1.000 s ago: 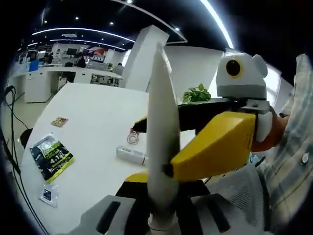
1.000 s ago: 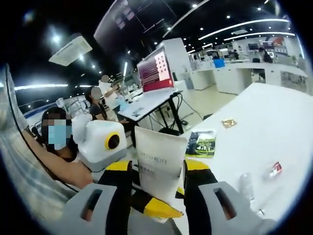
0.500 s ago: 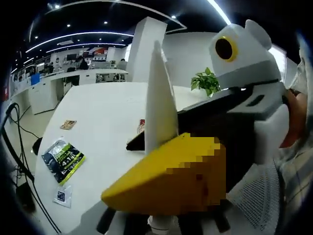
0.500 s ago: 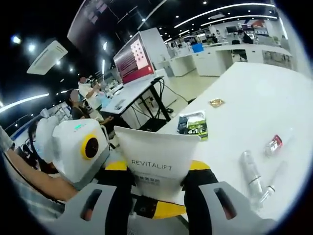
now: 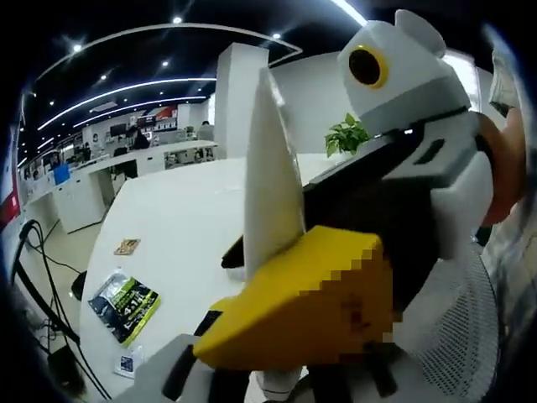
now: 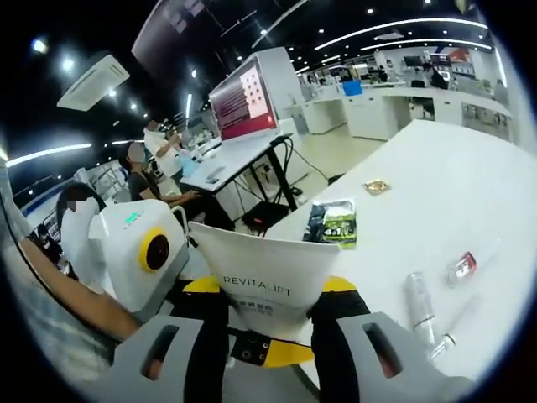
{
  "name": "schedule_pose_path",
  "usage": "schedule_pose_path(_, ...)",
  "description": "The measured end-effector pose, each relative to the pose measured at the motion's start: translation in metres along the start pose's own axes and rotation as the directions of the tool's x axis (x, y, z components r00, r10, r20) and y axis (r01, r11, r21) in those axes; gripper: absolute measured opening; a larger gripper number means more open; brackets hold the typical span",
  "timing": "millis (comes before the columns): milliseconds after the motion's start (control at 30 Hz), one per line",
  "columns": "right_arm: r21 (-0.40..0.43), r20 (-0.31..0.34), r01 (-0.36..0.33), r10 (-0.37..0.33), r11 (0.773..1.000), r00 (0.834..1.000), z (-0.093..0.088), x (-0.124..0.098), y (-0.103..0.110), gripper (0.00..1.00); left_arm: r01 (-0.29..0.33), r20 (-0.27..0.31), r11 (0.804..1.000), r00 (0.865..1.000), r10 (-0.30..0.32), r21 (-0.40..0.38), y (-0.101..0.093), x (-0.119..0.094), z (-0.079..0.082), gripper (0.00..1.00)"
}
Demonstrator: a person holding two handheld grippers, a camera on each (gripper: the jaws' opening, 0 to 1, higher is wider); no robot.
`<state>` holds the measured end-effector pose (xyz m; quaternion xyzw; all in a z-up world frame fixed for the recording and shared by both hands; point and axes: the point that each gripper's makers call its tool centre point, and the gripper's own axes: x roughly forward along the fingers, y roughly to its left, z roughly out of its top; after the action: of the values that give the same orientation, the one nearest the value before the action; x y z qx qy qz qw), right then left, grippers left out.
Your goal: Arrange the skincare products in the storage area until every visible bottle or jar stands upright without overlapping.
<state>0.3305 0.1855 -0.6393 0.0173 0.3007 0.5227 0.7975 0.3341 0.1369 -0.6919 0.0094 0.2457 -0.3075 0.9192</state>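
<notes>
White tube (image 6: pixel 267 281) clamped between right gripper (image 6: pixel 268 336) jaws

The white soft-plastic squeeze tube printed REVITALIFT (image 6: pixel 267 281) has a smooth, faintly satin skin; seen edge-on in the left gripper view (image 5: pixel 270 189) it looks matt. The broad white tabletop (image 6: pixel 445 197) is smooth with a dull sheen. On it lie a glossy green-and-black foil sachet (image 6: pixel 334 223), a clear shiny plastic bottle (image 6: pixel 419 298) and a small glossy vial with a red label (image 6: pixel 461 267). The right gripper (image 6: pixel 268 323) has matt black and yellow plastic jaws in a grey plastic body.
</notes>
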Motion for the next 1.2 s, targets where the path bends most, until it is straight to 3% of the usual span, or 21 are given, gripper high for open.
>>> schedule_pose_path(200, 0.055, 0.006, 0.036, -0.036, 0.998, 0.999, 0.004, -0.004, -0.005, 0.35, 0.025, 0.036, 1.000, 0.999, -0.025, 0.001, -0.002, -0.001, 0.006, 0.23)
schedule_pose_path(633, 0.011, 0.028, 0.096, -0.096, 0.995, 0.995, 0.018, -0.006, -0.002, 0.35, 0.001, 0.082, 1.000, 0.997, -0.004, 0.029, 0.003, -0.004, 0.013, 0.24)
schedule_pose_path(1033, 0.003, 0.044, 0.147, -0.147, 0.989, 0.988, 0.022, -0.009, -0.004, 0.36, 0.023, 0.048, 0.999, 0.999, -0.025, 0.027, 0.003, -0.002, 0.007, 0.25)
schedule_pose_path(1200, 0.026, 0.079, 0.168, -0.170, 0.985, 0.982, 0.025, -0.017, -0.009, 0.36, 0.043, 0.041, 0.999, 0.998, -0.044, 0.026, 0.000, -0.001, 0.005, 0.25)
